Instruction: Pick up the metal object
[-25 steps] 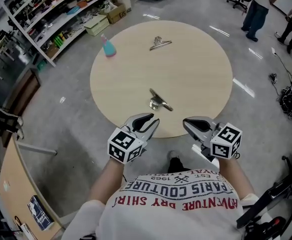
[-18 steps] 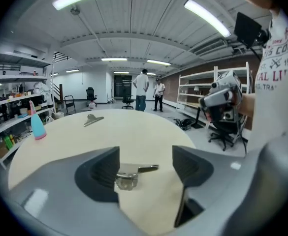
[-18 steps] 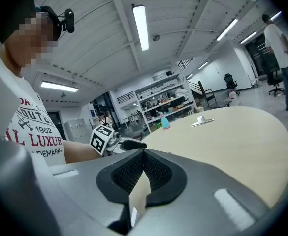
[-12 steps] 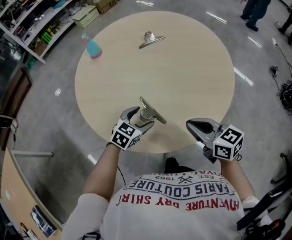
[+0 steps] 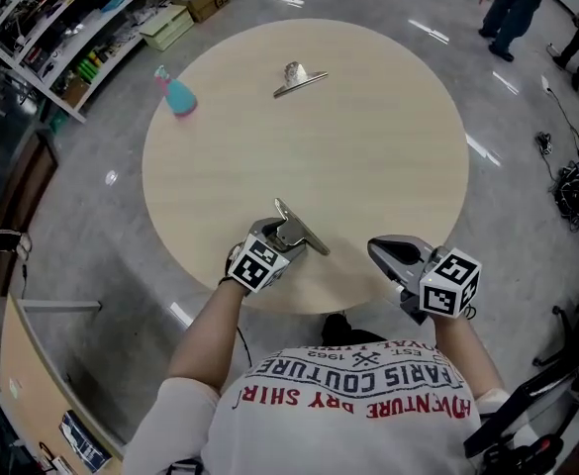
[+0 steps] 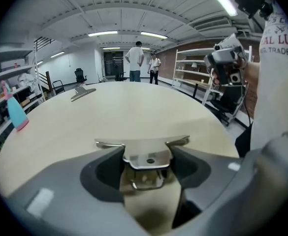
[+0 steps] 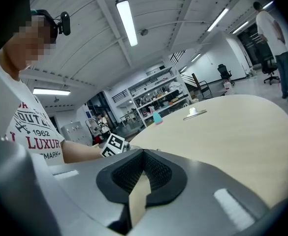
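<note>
A shiny metal clip (image 5: 301,230) lies on the round wooden table (image 5: 368,146) near its front edge. My left gripper (image 5: 283,237) reaches over that edge and its jaws are closing around the clip. In the left gripper view the clip (image 6: 148,157) fills the gap at the left gripper (image 6: 147,170), with a pad touching each side of its body; it still rests on the table. My right gripper (image 5: 376,249) hovers off the table's front right edge, shut and holding nothing. In its own view the right gripper (image 7: 143,151) has its tips together.
A second metal clip (image 5: 299,77) lies at the far side of the table, and a blue spray bottle (image 5: 177,94) stands at the far left edge. Shelving (image 5: 61,28) lines the left wall. Two people (image 5: 512,8) stand beyond the table.
My left gripper moved forward from off the table edge, opened wide, and came around the near clip. The right gripper stayed where it was.
</note>
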A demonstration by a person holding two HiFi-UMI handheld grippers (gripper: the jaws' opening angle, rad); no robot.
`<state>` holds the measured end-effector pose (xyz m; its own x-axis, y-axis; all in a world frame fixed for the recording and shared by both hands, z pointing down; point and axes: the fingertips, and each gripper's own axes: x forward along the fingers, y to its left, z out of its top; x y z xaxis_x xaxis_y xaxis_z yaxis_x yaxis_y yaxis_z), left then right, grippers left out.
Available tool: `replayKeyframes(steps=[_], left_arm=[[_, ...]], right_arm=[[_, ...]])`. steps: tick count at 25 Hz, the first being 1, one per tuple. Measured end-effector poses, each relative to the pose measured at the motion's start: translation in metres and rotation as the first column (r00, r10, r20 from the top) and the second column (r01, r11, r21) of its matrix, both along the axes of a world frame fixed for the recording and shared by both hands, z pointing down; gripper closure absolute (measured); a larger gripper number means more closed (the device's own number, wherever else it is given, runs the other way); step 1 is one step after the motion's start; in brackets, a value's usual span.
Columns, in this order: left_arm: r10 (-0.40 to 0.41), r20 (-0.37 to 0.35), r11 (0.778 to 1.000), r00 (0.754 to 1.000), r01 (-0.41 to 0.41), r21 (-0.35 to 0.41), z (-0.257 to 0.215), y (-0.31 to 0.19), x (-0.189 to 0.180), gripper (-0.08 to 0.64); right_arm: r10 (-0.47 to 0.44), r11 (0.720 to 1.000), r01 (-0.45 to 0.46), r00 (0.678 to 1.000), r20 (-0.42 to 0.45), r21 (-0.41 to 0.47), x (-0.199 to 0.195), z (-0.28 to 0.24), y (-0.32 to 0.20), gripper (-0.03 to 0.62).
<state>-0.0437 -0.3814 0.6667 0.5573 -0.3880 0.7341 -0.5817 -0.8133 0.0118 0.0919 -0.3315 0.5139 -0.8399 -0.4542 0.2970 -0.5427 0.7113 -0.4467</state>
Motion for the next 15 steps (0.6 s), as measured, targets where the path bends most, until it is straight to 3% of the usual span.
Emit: replayKeyframes(steps=[6,11,15], left_arm=[[-0.055,-0.083,0.998,0.995,0.057,0.016,-0.032,0.016,0.003,0.276],[-0.044,-0.189,0.995,0.981,0.060,0.080,-0.104,0.060,0.006,0.276],[-0.024,-0.266,0.987,0.964,0.065,0.147,-0.172,0.127,-0.006,0.276]], right_arm=[[0.006,0.998,-0.006,1.000,-0.008,0.058,-0.003,-0.025,0.010,0.591],[0.019,0.991,-0.018,1.000,-0.006,0.134,-0.008,-0.057,0.039,0.591],[0.016,0.981,-0.018,1.000,0.012,0.191,-0.030,-0.086,0.095,0.591]])
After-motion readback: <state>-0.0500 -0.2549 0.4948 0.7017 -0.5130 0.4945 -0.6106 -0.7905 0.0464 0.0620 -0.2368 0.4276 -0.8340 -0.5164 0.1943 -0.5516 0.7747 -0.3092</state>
